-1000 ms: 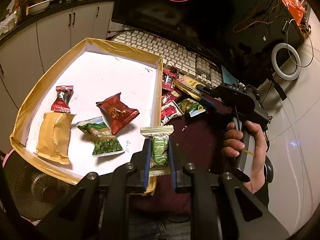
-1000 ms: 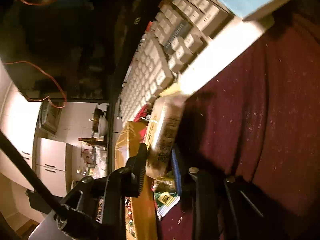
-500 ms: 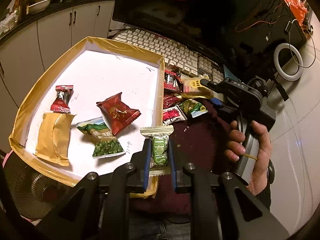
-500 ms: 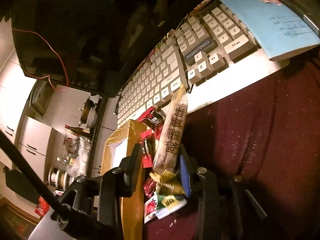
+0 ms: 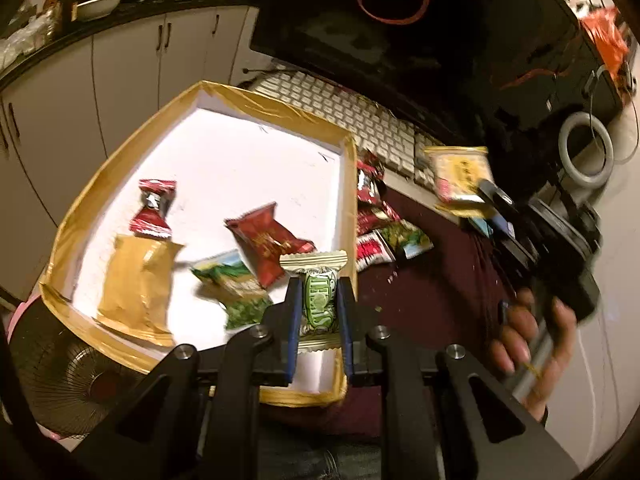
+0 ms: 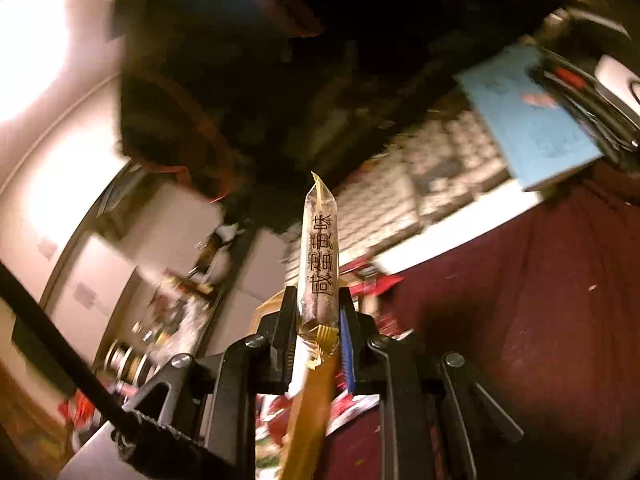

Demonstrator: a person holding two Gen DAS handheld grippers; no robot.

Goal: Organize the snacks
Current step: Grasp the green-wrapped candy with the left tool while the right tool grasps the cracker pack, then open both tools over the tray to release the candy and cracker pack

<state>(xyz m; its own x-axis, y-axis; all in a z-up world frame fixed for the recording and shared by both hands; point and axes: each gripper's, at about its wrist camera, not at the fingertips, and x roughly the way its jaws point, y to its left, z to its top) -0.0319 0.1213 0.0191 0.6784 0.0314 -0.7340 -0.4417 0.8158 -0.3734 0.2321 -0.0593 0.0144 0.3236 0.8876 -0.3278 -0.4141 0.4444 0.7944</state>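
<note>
a green candy [image 5: 319, 305] is pinched by the left gripper [image 5: 319, 320] at lower centre of the left view, over the near edge of the gold-rimmed tray [image 5: 276, 107], prob. for dropping in w/ the snacks already sorted there. a yellow pack [image 5: 460, 178] is clamped by the right gripper [image 6: 319, 322], carried in the air at upper right, apparently tray-bound. loose snacks [image 5: 376, 240] are left on the maroon cloth [image 5: 432, 292] beside the tray. a keyboard [image 5: 340, 116] and monitor [image 5: 400, 40] are seen behind; kitchen cabinets [image 5: 120, 72] at upper left.
</note>
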